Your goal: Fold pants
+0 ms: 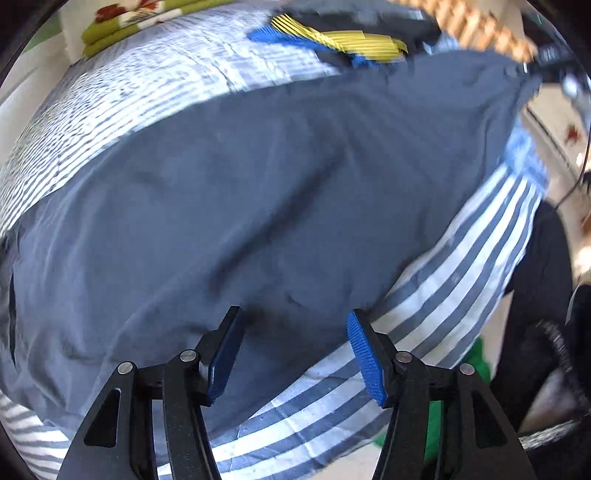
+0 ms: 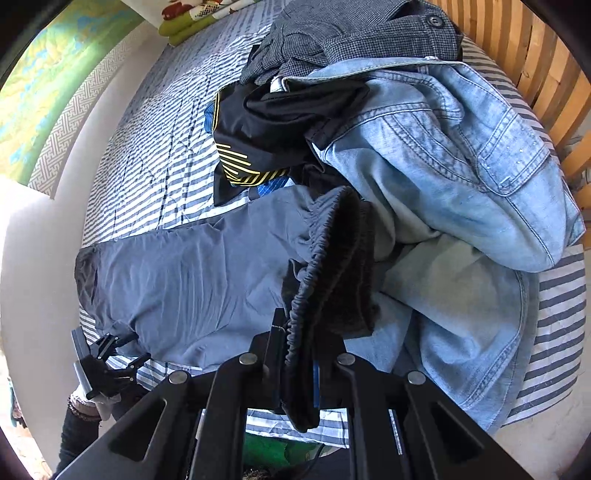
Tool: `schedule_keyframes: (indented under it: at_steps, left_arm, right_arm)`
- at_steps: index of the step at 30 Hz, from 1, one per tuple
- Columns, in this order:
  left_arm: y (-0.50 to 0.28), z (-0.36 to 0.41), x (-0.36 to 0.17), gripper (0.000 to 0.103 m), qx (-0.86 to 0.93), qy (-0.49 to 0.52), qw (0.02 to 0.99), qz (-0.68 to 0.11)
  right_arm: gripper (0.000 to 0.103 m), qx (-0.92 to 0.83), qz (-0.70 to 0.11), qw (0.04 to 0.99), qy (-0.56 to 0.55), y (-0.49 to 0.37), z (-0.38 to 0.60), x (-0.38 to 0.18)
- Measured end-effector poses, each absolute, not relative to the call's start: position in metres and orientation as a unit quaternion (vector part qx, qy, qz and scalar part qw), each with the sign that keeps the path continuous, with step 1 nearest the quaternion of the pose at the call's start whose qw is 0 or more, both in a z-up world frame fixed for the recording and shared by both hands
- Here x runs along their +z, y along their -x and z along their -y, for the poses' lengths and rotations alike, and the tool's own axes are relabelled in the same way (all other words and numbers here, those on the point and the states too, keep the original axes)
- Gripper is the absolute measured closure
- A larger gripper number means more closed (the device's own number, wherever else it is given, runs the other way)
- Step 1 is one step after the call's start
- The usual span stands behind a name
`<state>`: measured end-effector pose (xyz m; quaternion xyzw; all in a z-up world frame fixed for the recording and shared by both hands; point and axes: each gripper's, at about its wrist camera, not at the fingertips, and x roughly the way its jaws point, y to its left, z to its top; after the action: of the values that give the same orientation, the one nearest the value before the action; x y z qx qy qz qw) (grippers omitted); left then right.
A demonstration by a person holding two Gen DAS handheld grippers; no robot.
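The grey-blue pants (image 1: 258,206) lie stretched across the striped bed sheet (image 1: 461,266). My left gripper (image 1: 295,321) hovers open just above the fabric near its front edge, with nothing between the blue pads (image 1: 365,354). In the right wrist view the pants (image 2: 192,273) run leftwards from their gathered elastic waistband (image 2: 325,266). That waistband is lifted and bunched, and my right gripper (image 2: 295,343) is shut on it. The left gripper (image 2: 135,347) shows small at the far leg end, by the bed's edge.
A pile of clothes sits beside the waistband: light denim jeans (image 2: 461,155), a grey tweed garment (image 2: 351,33) and a black garment with yellow stripes (image 2: 251,147). A wooden slatted headboard (image 2: 524,48) is behind the pile. Something green (image 2: 273,450) lies below the bed edge.
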<state>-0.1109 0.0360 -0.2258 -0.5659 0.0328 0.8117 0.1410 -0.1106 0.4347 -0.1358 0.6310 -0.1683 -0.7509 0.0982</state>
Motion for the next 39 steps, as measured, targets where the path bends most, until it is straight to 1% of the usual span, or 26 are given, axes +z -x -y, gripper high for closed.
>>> schedule_keyframes:
  at_steps: [3,8,11,14,19,24,29,33,36,39]
  left_arm:
    - [0.110,0.001,-0.199,0.041,0.837,0.538,0.102,-0.005]
    - [0.098,0.097,-0.169,0.041,0.867,0.494,-0.008,0.062]
    - [0.081,0.148,-0.156,0.041,0.874,0.476,-0.060,0.075]
    - [0.065,0.197,-0.153,0.041,0.874,0.468,-0.084,0.103]
    - [0.037,0.250,-0.155,0.041,0.879,0.445,-0.107,0.131]
    - [0.025,0.293,-0.167,0.041,0.882,0.435,-0.112,0.144]
    - [0.017,0.319,-0.179,0.041,0.882,0.433,-0.112,0.149]
    - [0.016,0.330,-0.189,0.041,0.881,0.432,-0.113,0.156]
    - [0.012,0.339,-0.194,0.041,0.880,0.428,-0.111,0.173]
    - [0.009,0.337,-0.195,0.041,0.881,0.429,-0.108,0.171]
  right_arm:
    - [0.093,-0.761,0.166,0.113,-0.617,0.109,-0.427,-0.117]
    - [0.093,-0.781,0.144,0.176,-0.581,0.105,-0.374,-0.069]
    - [0.093,-0.788,0.117,0.218,-0.563,0.107,-0.324,-0.040]
    - [0.093,-0.786,0.098,0.260,-0.552,0.115,-0.264,-0.019]
    - [0.093,-0.768,0.055,0.331,-0.546,0.137,-0.141,-0.009]
    - [0.093,-0.730,0.005,0.377,-0.569,0.156,-0.002,-0.040]
    - [0.093,-0.682,-0.043,0.398,-0.612,0.166,0.128,-0.109]
    - [0.093,-0.651,-0.092,0.397,-0.640,0.164,0.191,-0.172]
    - [0.084,-0.623,-0.128,0.377,-0.673,0.164,0.219,-0.208]
    - [0.077,-0.612,-0.134,0.377,-0.682,0.165,0.228,-0.218]
